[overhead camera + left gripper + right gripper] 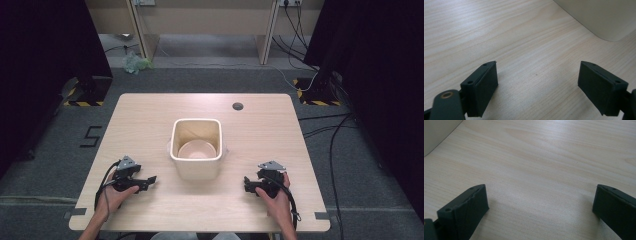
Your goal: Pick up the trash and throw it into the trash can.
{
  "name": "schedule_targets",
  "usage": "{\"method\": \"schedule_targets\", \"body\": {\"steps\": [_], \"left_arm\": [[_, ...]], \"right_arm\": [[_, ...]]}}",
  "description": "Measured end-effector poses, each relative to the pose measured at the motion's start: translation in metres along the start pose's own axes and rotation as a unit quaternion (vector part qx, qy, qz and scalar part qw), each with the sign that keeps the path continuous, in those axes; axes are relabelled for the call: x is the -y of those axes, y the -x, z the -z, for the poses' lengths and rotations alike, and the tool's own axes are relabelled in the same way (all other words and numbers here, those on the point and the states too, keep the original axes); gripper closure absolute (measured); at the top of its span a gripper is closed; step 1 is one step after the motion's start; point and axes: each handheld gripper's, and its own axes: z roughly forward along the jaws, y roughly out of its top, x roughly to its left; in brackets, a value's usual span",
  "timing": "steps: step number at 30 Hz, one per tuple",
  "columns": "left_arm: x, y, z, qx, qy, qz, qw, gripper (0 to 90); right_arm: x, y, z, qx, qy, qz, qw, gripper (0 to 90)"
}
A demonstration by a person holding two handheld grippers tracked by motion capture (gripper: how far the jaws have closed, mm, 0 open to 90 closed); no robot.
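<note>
A cream square bin (196,145) stands in the middle of the light wooden table (150,115), with a round bowl-like thing (197,150) inside it. My left gripper (150,180) rests on the table to the bin's left, held by a hand, jaws wide apart over bare wood (537,82). On the other side of the bin my right gripper (247,185) lies low on the table, also open with nothing between its jaws (540,207). The bin's wall (599,17) shows at the top right of the left gripper view, and its corner (436,132) at the top left of the right gripper view.
A small dark round hole (238,106) sits near the table's far edge. Black cables (320,125) trail over the grey floor on the right. Dark curtains flank both sides, and wooden desk legs (265,35) stand beyond the table.
</note>
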Motion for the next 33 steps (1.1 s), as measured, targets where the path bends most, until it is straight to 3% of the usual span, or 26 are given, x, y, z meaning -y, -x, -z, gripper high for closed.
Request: {"method": "schedule_targets", "body": {"steps": [12,33], "left_arm": [[0.007,0.009,0.004,-0.017,-0.005,-0.031,0.9994,15.2],[0.019,0.021,0.016,-0.021,-0.006,-0.033,0.9992,14.7]], "right_arm": [[0.000,0.000,0.000,0.000,0.000,0.001,1.0000,0.3],[0.000,-0.001,0.001,0.001,-0.001,0.000,1.0000,0.5]]}}
